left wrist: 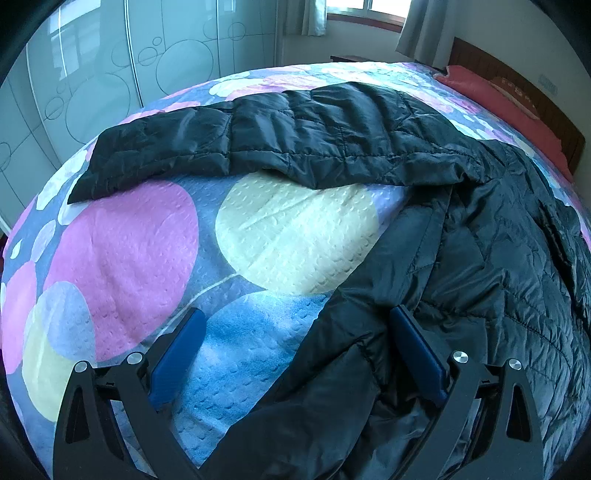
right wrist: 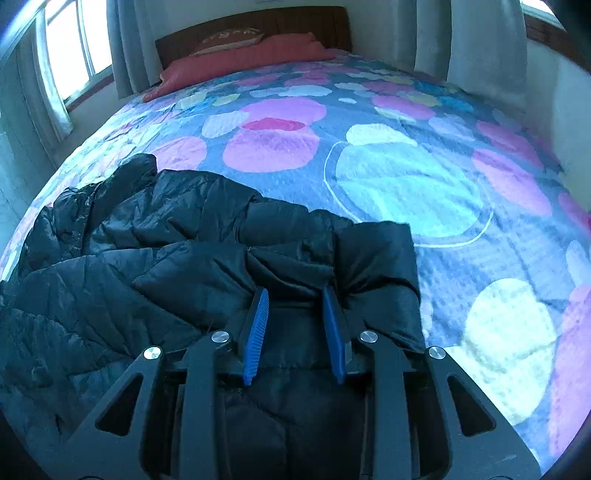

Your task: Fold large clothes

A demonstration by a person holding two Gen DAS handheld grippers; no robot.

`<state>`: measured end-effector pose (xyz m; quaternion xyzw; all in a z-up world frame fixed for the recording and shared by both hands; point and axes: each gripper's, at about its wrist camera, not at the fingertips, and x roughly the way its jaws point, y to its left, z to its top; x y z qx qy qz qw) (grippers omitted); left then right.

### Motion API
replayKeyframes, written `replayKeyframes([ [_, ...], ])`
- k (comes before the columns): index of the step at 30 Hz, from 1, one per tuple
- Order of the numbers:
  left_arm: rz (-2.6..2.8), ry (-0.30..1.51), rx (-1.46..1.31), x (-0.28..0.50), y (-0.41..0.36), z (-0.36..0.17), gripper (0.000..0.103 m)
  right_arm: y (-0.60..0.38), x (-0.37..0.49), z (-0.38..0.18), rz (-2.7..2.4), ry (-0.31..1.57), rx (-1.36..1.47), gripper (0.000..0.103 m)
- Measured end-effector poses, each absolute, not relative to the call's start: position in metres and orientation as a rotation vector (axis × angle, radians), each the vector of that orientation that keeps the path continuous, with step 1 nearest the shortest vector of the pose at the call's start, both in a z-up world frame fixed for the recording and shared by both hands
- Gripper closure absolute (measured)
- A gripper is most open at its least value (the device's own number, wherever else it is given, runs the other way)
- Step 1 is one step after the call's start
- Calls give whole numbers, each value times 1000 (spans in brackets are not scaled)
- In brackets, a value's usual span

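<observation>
One black quilted jacket (left wrist: 369, 136) is lying spread across a bed (left wrist: 122, 251), and no brand, label or readable writing is showing on it anywhere. Its sleeve (left wrist: 177, 151) is stretching out flat toward the bed's edge on the wardrobe side, while the body is bunching up toward the near edge. The left gripper (left wrist: 297, 343) is hovering with its blue pads (left wrist: 417, 347) standing wide apart, one over the bare bedspread and one over the jacket's hem, pressing on nothing. The right gripper (right wrist: 295, 325) is sitting over another part of the jacket (right wrist: 177, 236), its jaws narrowed with a fold of black fabric lying between the blue pads (right wrist: 255, 332) (whether they are actually pinching it I cannot tell). The bedspread (right wrist: 406, 184) is showing large overlapping circles in pink, cream, pale blue and white on a grey-blue ground, with a dimpled texture. A red pillow (right wrist: 240, 59) is resting at the head edge against a dark wooden headboard (right wrist: 258, 22). Pale curtains (right wrist: 480, 44) are hanging beside bright windows, and a glossy white wardrobe (left wrist: 110, 66) with circle outlines is standing alongside the bed.
</observation>
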<state>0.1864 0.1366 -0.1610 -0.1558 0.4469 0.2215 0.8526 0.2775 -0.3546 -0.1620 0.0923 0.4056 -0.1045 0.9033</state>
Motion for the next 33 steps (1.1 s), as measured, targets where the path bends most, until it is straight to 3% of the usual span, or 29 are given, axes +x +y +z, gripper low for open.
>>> replayKeyframes([
  [6,467,940,-326,187,136,-161,4,-339,235,-143,-251,756,182,73],
  [10,466,940,-329,187,136,-161,4,-338,237,-174,-259,806,156,72],
  [19,467,940,-325,186,135,-162,4,-317,213,-142,-196,760,207,72],
  [33,456,935,-342,184,135,-161,4,-302,227,-181,-207,813,147,68],
])
